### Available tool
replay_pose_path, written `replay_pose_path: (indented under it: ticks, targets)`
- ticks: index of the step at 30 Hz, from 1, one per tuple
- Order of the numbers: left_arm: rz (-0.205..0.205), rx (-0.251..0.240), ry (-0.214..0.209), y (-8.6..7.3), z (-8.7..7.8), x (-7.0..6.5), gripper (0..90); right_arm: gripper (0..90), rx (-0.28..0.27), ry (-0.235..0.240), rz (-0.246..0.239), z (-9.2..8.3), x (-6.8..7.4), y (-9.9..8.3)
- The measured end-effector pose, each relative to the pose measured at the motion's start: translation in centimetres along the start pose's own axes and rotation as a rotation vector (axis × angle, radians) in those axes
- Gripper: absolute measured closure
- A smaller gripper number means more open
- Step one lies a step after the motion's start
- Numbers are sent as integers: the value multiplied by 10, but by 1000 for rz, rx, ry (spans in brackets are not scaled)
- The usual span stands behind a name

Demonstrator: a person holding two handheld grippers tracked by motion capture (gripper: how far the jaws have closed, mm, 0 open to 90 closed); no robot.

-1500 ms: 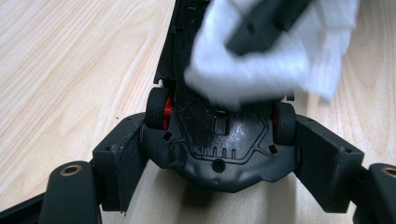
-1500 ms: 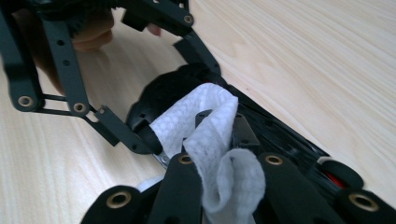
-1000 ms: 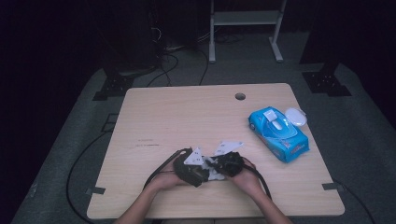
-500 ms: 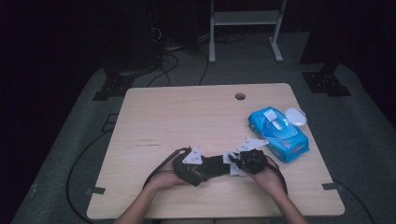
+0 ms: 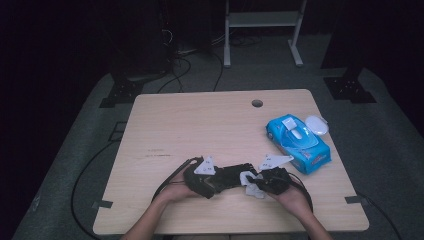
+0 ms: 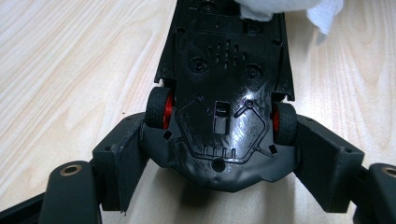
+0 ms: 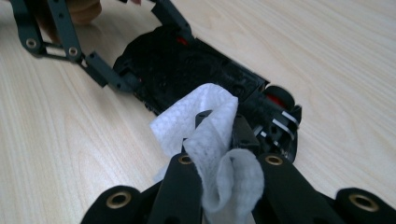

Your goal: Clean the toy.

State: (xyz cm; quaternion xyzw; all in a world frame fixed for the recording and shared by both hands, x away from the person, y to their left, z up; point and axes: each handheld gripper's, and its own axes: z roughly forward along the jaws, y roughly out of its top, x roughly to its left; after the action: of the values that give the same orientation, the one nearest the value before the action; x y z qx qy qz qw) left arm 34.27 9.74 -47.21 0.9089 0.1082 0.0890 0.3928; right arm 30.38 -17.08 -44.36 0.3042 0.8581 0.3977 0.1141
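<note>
A black toy car (image 5: 234,174) with red wheels lies upside down on the wooden table (image 5: 200,125), near the front edge. My left gripper (image 5: 221,178) is shut on its one end; in the left gripper view the jaws press on the two wheels of the car (image 6: 224,79), gripper (image 6: 220,150). My right gripper (image 5: 256,181) is shut on a crumpled white wipe (image 7: 212,135) and rests it against the car's (image 7: 196,77) other end, gripper (image 7: 222,129). The wipe (image 5: 250,184) shows white between the two grippers.
A blue pack of wipes (image 5: 299,143) lies at the right of the table, with a white oval lid (image 5: 316,124) just behind it. A cable hole (image 5: 257,103) sits near the far edge. Cables trail off the table's front left.
My right gripper has slid to the right with the wipe, from the middle of the car to its right end. The left gripper and the car have stayed put.
</note>
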Motion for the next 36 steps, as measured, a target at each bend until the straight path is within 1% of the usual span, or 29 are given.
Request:
replay_pose_path:
  ticks: [2, 3, 5, 6, 7, 9, 10, 11, 14, 15, 17, 18, 19, 20, 21, 22, 24, 25, 26, 27, 28, 29, 31, 33, 34, 36]
  targets:
    - [-16, -6, -9, -1, 0, 2, 237, 840, -1, 15, 17, 1, -4, -3]
    - [-16, -6, -9, -1, 0, 2, 236, 840, -1, 15, 17, 1, -4, -3]
    - [-22, -3, -10, -1, -1, 3, 236, 840, -9, 24, 44, 0, -8, -5]
    - [-32, -1, -5, -1, -2, 4, 233, 840, -16, 32, 63, 0, -10, -7]
    - [-48, -4, 0, -1, -3, 5, 226, 840, -18, 34, 66, 0, -10, -7]
    - [-73, -7, -6, -2, -6, 8, 194, 840, -21, 36, 60, 0, -8, -8]
    - [-73, -7, -6, -2, -6, 8, 184, 840, -21, 36, 60, 0, -8, -8]
    - [-88, -9, -7, -2, -7, 9, 173, 840, -19, 27, 44, 0, -7, -8]
    - [-118, -11, -26, -4, -9, 11, 174, 840, -19, 29, 41, 0, -7, -9]
    - [-118, -11, -26, -4, -9, 11, 174, 840, -19, 29, 41, 0, -7, -9]
    - [-142, -23, -42, -4, -9, 13, 176, 841, -21, 31, 39, 0, -7, -9]
    - [-164, -28, -55, -3, -9, 15, 187, 841, -25, 30, 29, 0, -7, -10]
    - [-164, -28, -55, -3, -9, 15, 202, 841, -25, 30, 29, 0, -7, -10]
    - [-190, -33, -73, -4, -8, 16, 225, 842, -27, 30, 24, 0, -6, -11]
    - [-200, -31, -76, -4, -9, 16, 230, 842, -27, 32, 21, 0, -6, -11]
    - [-200, -31, -76, -4, -9, 16, 237, 842, -27, 32, 14, 0, -5, -11]
    - [-227, -34, -88, -4, -10, 18, 249, 843, -29, 30, 5, -1, -4, -12]
    - [-239, -38, -85, -4, -10, 19, 256, 843, -29, 30, 1, -1, -4, -12]
    - [-258, -50, -84, -4, -11, 20, 271, 844, -29, 32, -2, -1, -4, -13]
    - [-258, -50, -84, -4, -11, 20, 299, 844, -28, 35, -8, -1, -3, -13]
    - [-288, -73, -90, -5, -12, 22, 303, 844, -35, 29, -14, -1, -2, -14]
    - [-309, -82, -91, -6, -13, 23, 303, 844, -35, 29, -14, -1, -2, -14]
    - [-323, -73, -84, -7, -12, 26, 307, 844, -36, 33, -19, -1, -3, -14]
    - [-346, -60, -90, -8, -9, 27, 307, 844, -37, 33, -23, -1, -3, -15]
    - [-350, -59, -98, -8, -8, 27, 306, 844, -39, 31, -25, -1, -2, -15]
    - [-375, -69, -114, -7, -6, 29, 313, 844, -39, 27, -30, -1, -2, -15]
